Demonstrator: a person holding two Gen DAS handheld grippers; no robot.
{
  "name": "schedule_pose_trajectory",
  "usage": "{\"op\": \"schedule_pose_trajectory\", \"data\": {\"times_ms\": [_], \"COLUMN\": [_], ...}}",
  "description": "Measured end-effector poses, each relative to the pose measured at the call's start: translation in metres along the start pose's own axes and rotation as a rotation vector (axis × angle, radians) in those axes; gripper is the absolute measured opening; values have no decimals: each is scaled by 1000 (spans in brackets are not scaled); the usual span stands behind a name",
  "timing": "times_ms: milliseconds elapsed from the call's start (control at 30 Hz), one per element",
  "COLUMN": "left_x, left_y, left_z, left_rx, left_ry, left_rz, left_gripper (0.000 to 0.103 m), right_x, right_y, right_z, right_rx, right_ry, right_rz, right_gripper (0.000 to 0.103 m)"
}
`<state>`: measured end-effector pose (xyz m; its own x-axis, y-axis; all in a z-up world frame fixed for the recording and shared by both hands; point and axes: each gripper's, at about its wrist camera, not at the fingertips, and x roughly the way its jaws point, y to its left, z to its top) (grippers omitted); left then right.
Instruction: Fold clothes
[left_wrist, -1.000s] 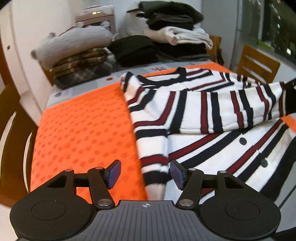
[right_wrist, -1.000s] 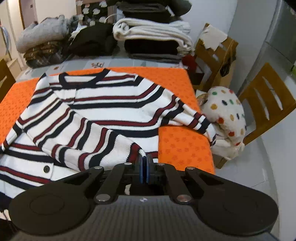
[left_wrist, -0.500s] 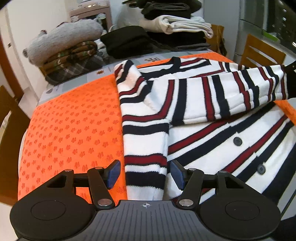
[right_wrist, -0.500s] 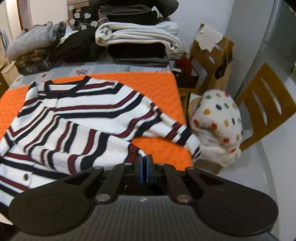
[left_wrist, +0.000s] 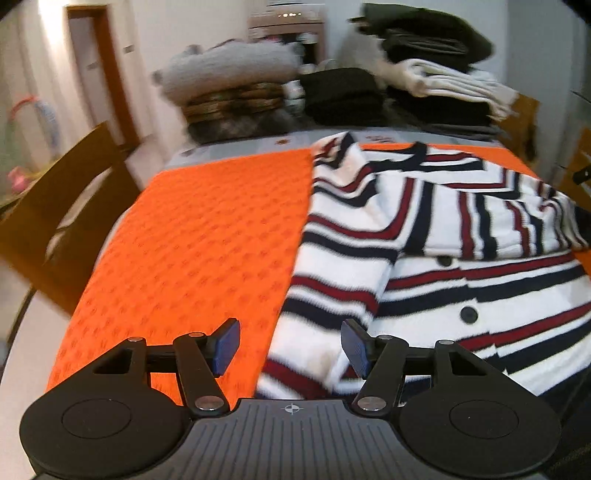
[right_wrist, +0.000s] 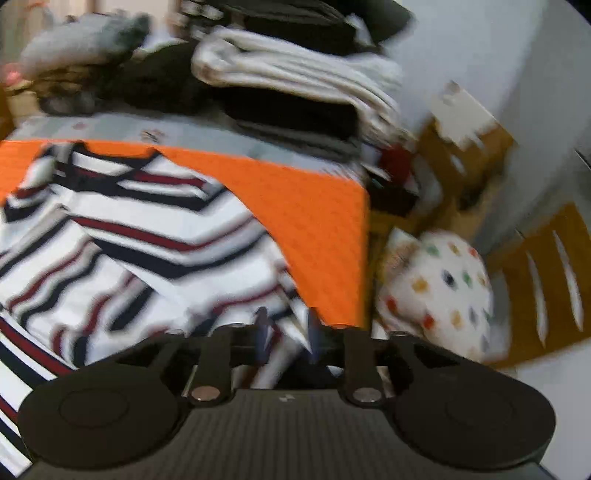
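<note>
A white cardigan (left_wrist: 424, 258) with red and navy stripes and dark buttons lies on the orange cloth (left_wrist: 207, 240). One sleeve (left_wrist: 498, 221) is folded across its chest. My left gripper (left_wrist: 291, 343) is open just above the cardigan's left hem edge, and its pads touch nothing. In the blurred right wrist view the cardigan (right_wrist: 147, 240) fills the left half. My right gripper (right_wrist: 288, 328) is over the striped sleeve near the cloth's right edge (right_wrist: 317, 221). Its jaws are opening, with sleeve fabric showing in the gap between them.
Stacks of folded clothes (left_wrist: 424, 85) line the table's far side, seen again as stacked clothes (right_wrist: 295, 81). A wooden chair (left_wrist: 62, 214) stands at the left. Past the table's right edge sit a polka-dot cushion (right_wrist: 439, 291) and another wooden chair (right_wrist: 546, 288).
The right gripper carried the sleeve cuff rightward while shut on it, and its jaws have now parted. The left gripper has slid and rolled, staying open over the hem.
</note>
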<state>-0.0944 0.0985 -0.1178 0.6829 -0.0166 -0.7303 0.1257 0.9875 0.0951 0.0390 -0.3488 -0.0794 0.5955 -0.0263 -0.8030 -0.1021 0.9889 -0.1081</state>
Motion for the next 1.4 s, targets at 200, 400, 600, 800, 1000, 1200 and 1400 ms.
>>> {"op": "schedule_pose_trajectory", "data": {"times_ms": [200,400,600,800,1000,1200,1400], "left_x": [-21,-28,-19,-23,-22,-25,-52], "left_y": [-9,-5,3,32,50,54,25], "left_z": [-37,-71,-85,-103,-119,-120,-101], "left_rx": [-81,-149,-196,-436,-608,-643,-494], "left_ry": [62,107,113,68,31,3,-30], "left_rz": [132,249,300,173,66,-47,36], "left_gripper": [64,63,63,62,62,10,8], "right_x": [33,70,101,125,141,134,101], "right_y": [38,89,136,157,168,173,161], "right_z": [48,87,110,119,116,119,136], "right_rx": [-87,-192,-273,-280,-276,-281,-259], "right_ry": [-23,16,80,134,196,200,109], "right_rz": [305,498,612,654,702,696,640], "right_gripper": [38,39,41,44,44,7,7]}}
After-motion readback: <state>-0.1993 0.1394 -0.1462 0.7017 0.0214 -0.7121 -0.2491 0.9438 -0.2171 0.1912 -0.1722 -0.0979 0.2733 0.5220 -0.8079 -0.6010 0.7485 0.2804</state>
